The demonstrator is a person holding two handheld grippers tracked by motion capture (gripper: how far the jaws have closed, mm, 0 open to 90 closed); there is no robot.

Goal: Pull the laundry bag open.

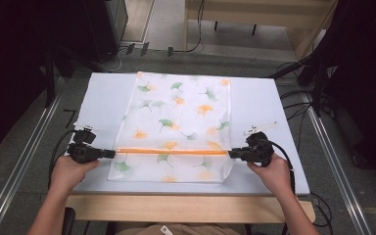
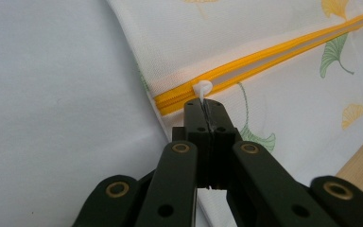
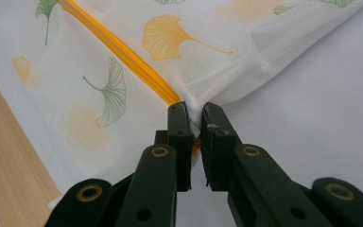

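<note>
The mesh laundry bag (image 1: 178, 122) lay flat at the centre of the high view, its orange zipper (image 1: 171, 152) running across the lower part. The left hand-held gripper (image 2: 207, 109) was pressed together on the white zipper pull (image 2: 202, 88) at the zipper's left end; the right hand-held gripper (image 3: 194, 118) pinched the bag's corner fabric at the opposite end. Unzipping appeared about to start: the next move likely called for drawing the pull along while holding the bag taut. The fabric was thin, translucent weave printed with ginkgo leaves, on a smooth pale worktop (image 1: 103, 98).
</note>
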